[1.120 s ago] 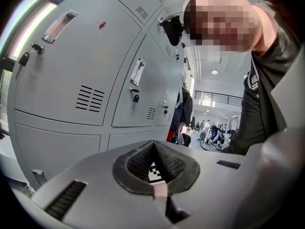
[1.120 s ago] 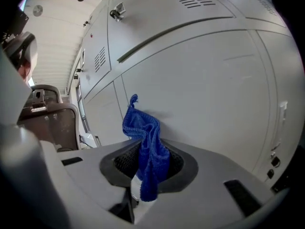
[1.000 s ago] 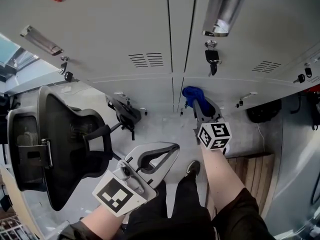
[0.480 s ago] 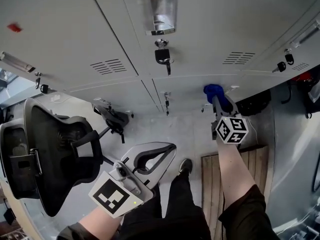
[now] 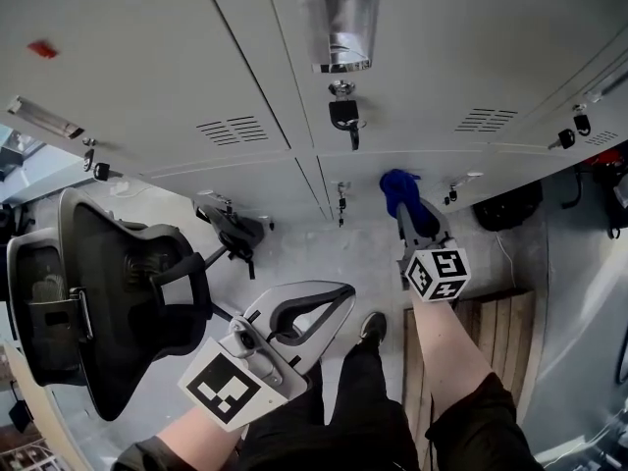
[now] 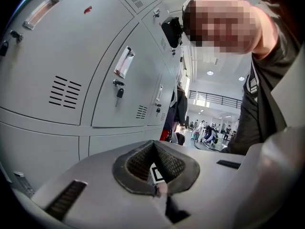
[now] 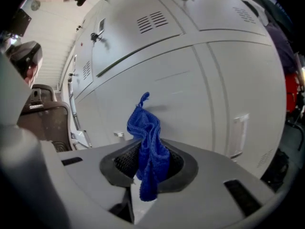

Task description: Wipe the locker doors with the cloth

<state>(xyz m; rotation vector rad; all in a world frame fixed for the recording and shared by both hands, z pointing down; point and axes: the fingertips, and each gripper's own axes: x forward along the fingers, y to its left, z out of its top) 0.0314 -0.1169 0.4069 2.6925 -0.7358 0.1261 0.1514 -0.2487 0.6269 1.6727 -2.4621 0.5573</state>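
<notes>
Grey locker doors (image 5: 177,57) fill the upper head view. My right gripper (image 5: 403,207) is shut on a blue cloth (image 5: 396,186), which lies against a lower locker door (image 5: 368,180) just below the seam. In the right gripper view the blue cloth (image 7: 148,144) sticks up from the shut jaws toward that lower door (image 7: 190,89). My left gripper (image 5: 339,292) hangs low over the floor, away from the lockers, shut and empty. The left gripper view has its jaws (image 6: 155,156) shut on nothing, with locker doors (image 6: 52,66) beside them.
A black office chair (image 5: 118,302) stands at the left. Keys (image 5: 344,116) hang from locker locks. A wooden board (image 5: 510,332) lies on the floor at the right, near a black bag (image 5: 505,207). My legs and a shoe (image 5: 374,327) show below.
The right gripper swept the cloth right along the lower door, past the keyed lock, then back left. The left gripper stayed still and shut.
</notes>
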